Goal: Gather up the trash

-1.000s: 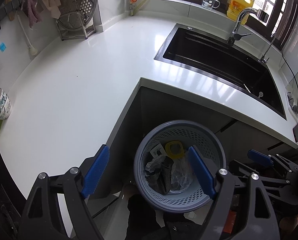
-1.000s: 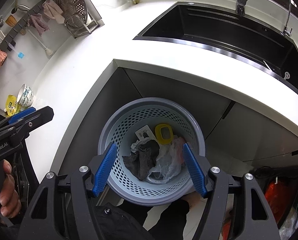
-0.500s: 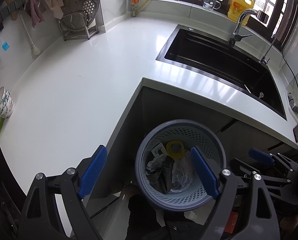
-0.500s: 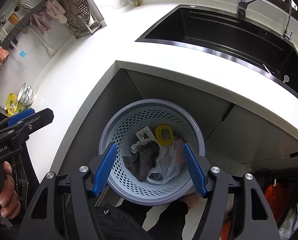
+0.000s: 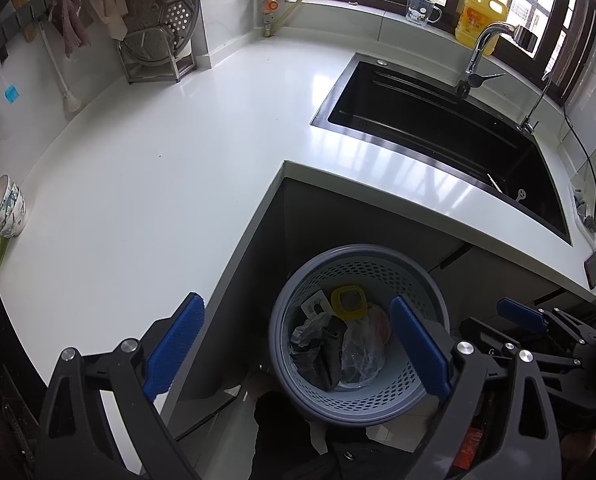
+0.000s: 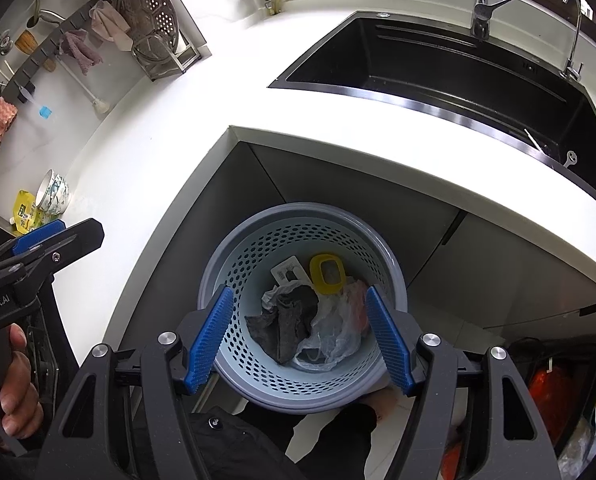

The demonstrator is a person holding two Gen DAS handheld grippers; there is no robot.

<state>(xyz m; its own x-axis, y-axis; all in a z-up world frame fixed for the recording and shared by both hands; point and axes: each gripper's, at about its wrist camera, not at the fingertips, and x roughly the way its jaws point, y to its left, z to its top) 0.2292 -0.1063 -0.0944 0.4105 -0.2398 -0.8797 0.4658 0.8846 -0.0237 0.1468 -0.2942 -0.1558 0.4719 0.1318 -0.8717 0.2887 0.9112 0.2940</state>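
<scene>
A grey perforated trash basket (image 5: 414, 276) (image 6: 258, 248) stands on the floor in the inner corner of the L-shaped white counter. It holds a dark grey rag (image 6: 290, 320), a clear plastic bag (image 6: 334, 336), a yellow lid (image 6: 327, 274) and a white card (image 6: 288, 273). My left gripper (image 5: 296, 346) is open and empty, above the counter edge and the basket. My right gripper (image 6: 300, 334) is open and empty, directly above the basket. The right gripper shows in the left wrist view (image 5: 538, 328), and the left gripper shows in the right wrist view (image 6: 46, 240).
The white counter (image 5: 158, 184) bears a stack of bowls (image 5: 6, 208) and a yellow packet (image 6: 26, 210) at the left end. A black sink (image 5: 438, 132) with a faucet (image 5: 482, 52) is at the right. A steamer rack (image 5: 158, 28) stands at the back.
Both grippers have drawn slightly up and back from the basket; the view widens a little. Both stay open and empty. The trash in the basket has not moved.
</scene>
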